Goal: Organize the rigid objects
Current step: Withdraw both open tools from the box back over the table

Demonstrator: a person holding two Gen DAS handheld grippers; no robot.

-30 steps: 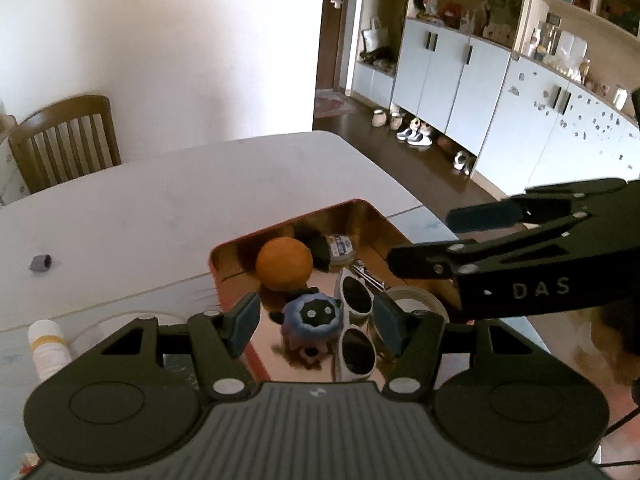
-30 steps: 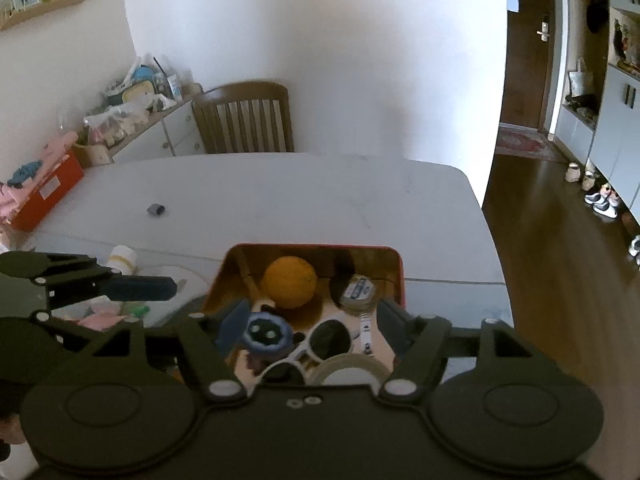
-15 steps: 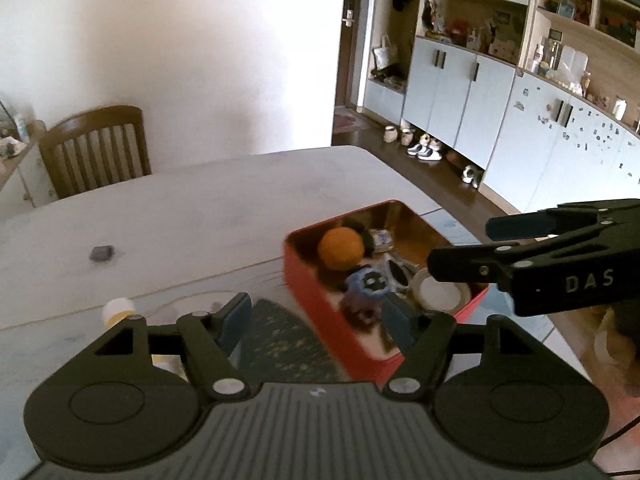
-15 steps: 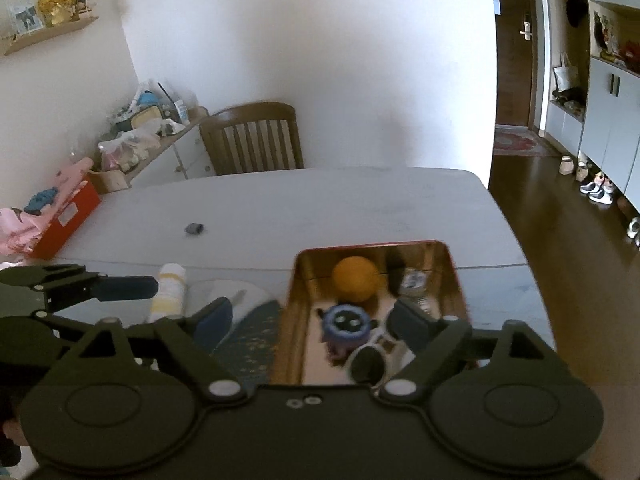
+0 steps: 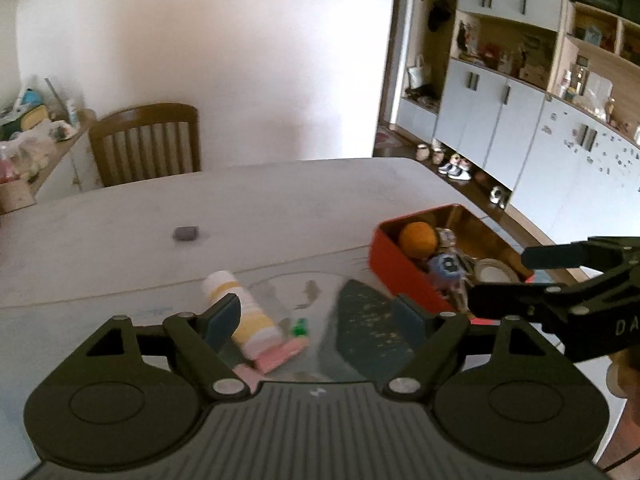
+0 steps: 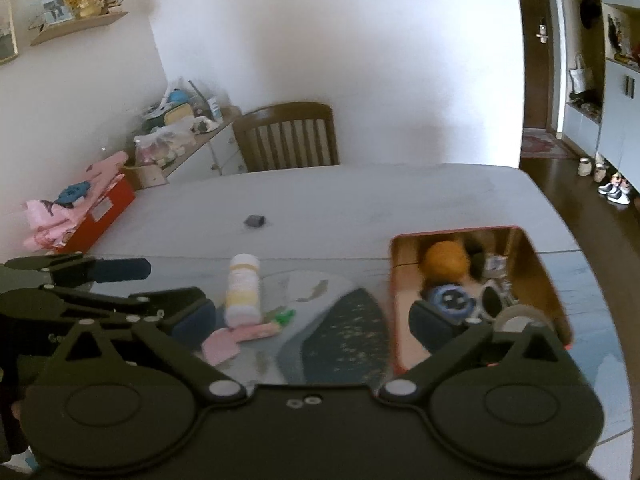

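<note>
So both my left gripper [image 5: 316, 314] and right gripper [image 6: 314, 320] had just been opening, nothing between them, lined up for the white-and-yellow plastic bottle [image 5: 240, 312] beside the red metal tin [image 5: 404, 276].

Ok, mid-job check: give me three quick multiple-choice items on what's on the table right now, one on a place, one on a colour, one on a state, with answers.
1. Where is the orange ball?
A. inside the red tin
B. on the chair
C. beside the small dark block

2. What colour is the band around the white bottle?
A. blue
B. yellow
C. black

3. How does the white bottle lie?
A. upright in the tin
B. held in the left tool
C. on its side on the table

Answers: 1 A, it sits at the tin's far end. 2 B, a pale yellow band shows. 3 C, it lies flat left of the tin, and both the left tool and the right tool are open and empty.
</note>
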